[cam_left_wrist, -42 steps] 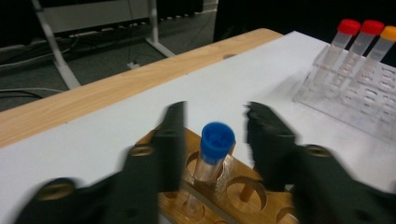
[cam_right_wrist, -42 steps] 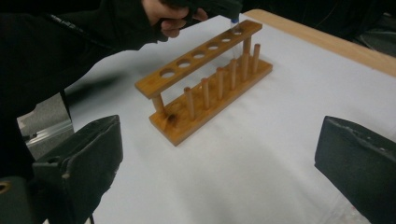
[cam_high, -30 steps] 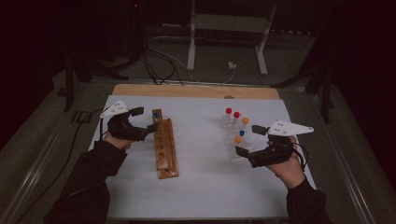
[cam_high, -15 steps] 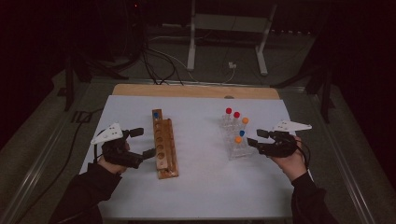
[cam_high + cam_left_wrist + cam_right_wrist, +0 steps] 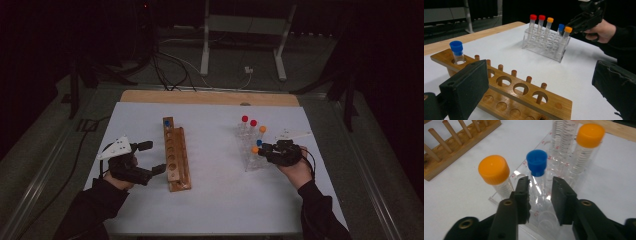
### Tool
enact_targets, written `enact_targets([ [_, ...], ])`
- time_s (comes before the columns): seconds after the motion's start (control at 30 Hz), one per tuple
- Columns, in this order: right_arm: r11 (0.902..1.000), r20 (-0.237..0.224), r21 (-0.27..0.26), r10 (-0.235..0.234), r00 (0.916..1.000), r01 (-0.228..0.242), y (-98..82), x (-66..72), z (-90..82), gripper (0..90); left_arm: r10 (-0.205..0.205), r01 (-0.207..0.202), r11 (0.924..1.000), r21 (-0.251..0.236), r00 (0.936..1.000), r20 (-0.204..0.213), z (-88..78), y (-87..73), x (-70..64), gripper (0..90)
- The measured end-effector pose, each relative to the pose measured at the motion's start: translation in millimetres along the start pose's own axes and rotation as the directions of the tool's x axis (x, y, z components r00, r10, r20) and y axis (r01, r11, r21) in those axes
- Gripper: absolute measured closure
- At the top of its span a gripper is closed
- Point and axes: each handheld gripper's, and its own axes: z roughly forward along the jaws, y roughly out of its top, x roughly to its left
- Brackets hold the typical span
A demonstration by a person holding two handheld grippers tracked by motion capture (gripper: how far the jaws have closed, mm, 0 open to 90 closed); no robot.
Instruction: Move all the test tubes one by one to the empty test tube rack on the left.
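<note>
A clear plastic rack (image 5: 248,161) at the right of the white table holds several capped tubes. My right gripper (image 5: 262,149) has come in low at its near right end. Its jaws have just been closing around the blue-capped tube (image 5: 537,163), just below the cap. In the right gripper view (image 5: 540,181) a thin gap still shows at the right pad. An orange-capped tube (image 5: 494,170) stands to the left of it. My left gripper (image 5: 156,157) stands open beside the wooden rack (image 5: 176,155), with nothing between its jaws (image 5: 540,67). A second blue-capped tube (image 5: 456,48) stands in that rack's far hole.
Two red-capped tubes (image 5: 248,121) and another orange-capped one (image 5: 262,129) stand at the clear rack's far end. A wooden strip (image 5: 210,97) borders the table's far edge. Cables and a metal stand (image 5: 240,30) lie on the dark floor beyond.
My left gripper moved toward the near end of the wooden rack. My right gripper sank and went in at the clear rack, its jaws narrowing around the blue-capped tube.
</note>
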Motion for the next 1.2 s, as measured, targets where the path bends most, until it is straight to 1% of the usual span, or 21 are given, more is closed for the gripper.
enact_targets([
  [0.17, 0.9999, -0.001, 0.01, -0.01, 1.0, 0.01, 2.0, 1.5, 5.7, 76.6, 0.0, 0.0, 1.0, 0.0, 1.0, 0.0, -0.3, -0.9, 1.4, 1.7],
  [0.33, 0.9997, 0.005, 0.02, -0.011, 0.9999, 0.011, 3.0, 0.7, 4.9, 77.5, -0.007, 0.007, 1.0, 0.006, 1.0, -0.001, 0.4, -1.1, 2.3, 1.6],
  [0.47, 0.9998, 0.017, 0.01, -0.016, 0.9997, 0.015, 4.6, 1.4, 1.3, 77.7, -0.014, 0.013, 0.9999, 0.011, 0.9999, 0.005, 1.6, -1.7, 2.8, 1.7],
  [0.63, 0.9995, 0.025, -0.016, -0.027, 0.9993, 0.027, 11.8, 2.9, -9.1, 77.8, -0.009, 0.009, 0.9999, 0.011, 0.9999, 0.011, 0.6, 0.8, 2.4, 1.6],
  [0.83, 0.9971, 0.036, -0.059, -0.047, 0.9983, 0.049, 27.6, 5.9, -26.4, 77.8, -0.005, 0.004, 0.9998, 0.018, 0.9997, 0.023, 1.7, 4.4, 0.1, 1.7],
  [1.03, 0.9914, 0.052, -0.103, -0.076, 0.9958, 0.081, 46.4, 10.6, -40.9, 77.8, 0.002, -0.003, 0.9999, 0.012, 0.9995, 0.032, 1.9, 8.0, -1.4, 1.7],
  [1.2, 0.9851, 0.048, -0.136, -0.1, 0.9938, 0.106, 62.3, 16.8, -50.0, 77.8, 0.006, -0.007, 0.9997, 0.024, 0.999, 0.045, 4.0, 10.4, -3.5, 1.7],
])
